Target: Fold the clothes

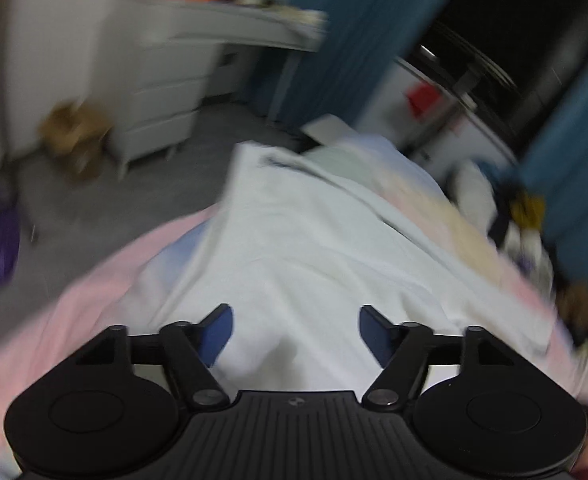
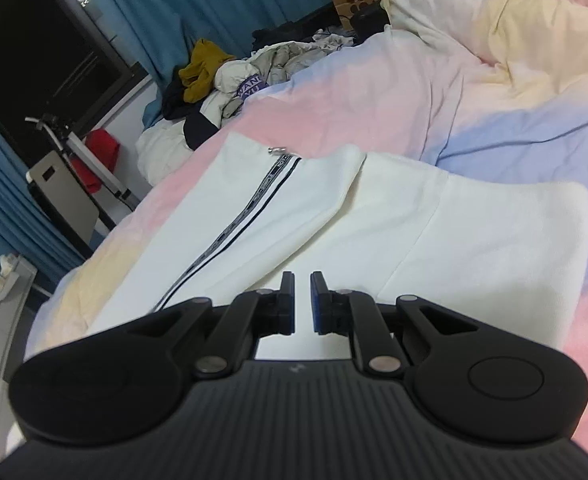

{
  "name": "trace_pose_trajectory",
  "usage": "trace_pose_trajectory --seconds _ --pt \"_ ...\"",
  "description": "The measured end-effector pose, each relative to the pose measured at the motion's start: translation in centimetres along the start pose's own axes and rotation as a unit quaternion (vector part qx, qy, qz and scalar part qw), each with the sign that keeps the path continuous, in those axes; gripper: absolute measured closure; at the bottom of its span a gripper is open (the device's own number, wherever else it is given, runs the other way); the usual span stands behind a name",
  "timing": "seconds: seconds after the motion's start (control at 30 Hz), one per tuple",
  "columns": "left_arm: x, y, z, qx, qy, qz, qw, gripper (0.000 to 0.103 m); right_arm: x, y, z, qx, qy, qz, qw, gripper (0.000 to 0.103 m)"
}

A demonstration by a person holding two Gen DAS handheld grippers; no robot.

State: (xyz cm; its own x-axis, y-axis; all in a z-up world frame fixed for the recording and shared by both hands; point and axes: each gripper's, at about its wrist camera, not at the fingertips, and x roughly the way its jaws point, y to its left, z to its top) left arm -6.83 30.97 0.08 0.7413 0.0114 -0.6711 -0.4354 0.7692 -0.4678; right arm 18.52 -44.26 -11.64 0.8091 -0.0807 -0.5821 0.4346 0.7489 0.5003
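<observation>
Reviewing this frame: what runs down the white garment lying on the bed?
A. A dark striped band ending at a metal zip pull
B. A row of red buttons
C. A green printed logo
A: the white garment shows a dark striped band ending at a metal zip pull.

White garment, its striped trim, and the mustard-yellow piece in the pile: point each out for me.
white garment (image 2: 474,240): right wrist view, on the folded panel at right.
striped trim (image 2: 237,220): right wrist view, midway along the dark band.
mustard-yellow piece (image 2: 203,68): right wrist view, middle of the bunched cloth.
</observation>
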Motion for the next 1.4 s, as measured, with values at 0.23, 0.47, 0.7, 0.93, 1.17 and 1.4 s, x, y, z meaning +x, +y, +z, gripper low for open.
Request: trace_pose_trajectory --seconds 0.23,0.47,0.7,0.93,1.17,1.4 --pt "-1.1 8.3 -3.6 -0.123 0.009 0.014 0.9923 0.023 -1.2 1.0 -1.1 -0.016 0.011 -0.003 1.0 0.091" --pt "0.6 9.7 -5.5 -0.187 0.025 -0.011 0.982 0.02 -1.9 -1.7 -0.4 0.057 0.011 -0.017 0.998 0.061" --pt "3.9 7.9 -5.3 -0.214 0.038 -0.032 0.9755 0.02 -4.1 -7.6 0.3 0.23 -0.005 -0.016 0.973 0.031" --pt "7.2 8.1 -4.5 -0.253 0.087 -0.047 0.9624 0.026 -7.1 -11.9 0.4 0.304 -0.069 -0.083 0.946 0.031" --pt "10.6 7.4 -4.3 -0.266 0.134 -0.071 0.952 0.032 -5.2 -14.4 -0.4 0.332 -0.047 -0.113 0.935 0.031" --pt "12.6 7.7 -4.8 -0.301 0.128 -0.06 0.9433 0.071 -0.5 -14.5 -0.8 0.326 -0.012 -0.083 0.942 0.041"
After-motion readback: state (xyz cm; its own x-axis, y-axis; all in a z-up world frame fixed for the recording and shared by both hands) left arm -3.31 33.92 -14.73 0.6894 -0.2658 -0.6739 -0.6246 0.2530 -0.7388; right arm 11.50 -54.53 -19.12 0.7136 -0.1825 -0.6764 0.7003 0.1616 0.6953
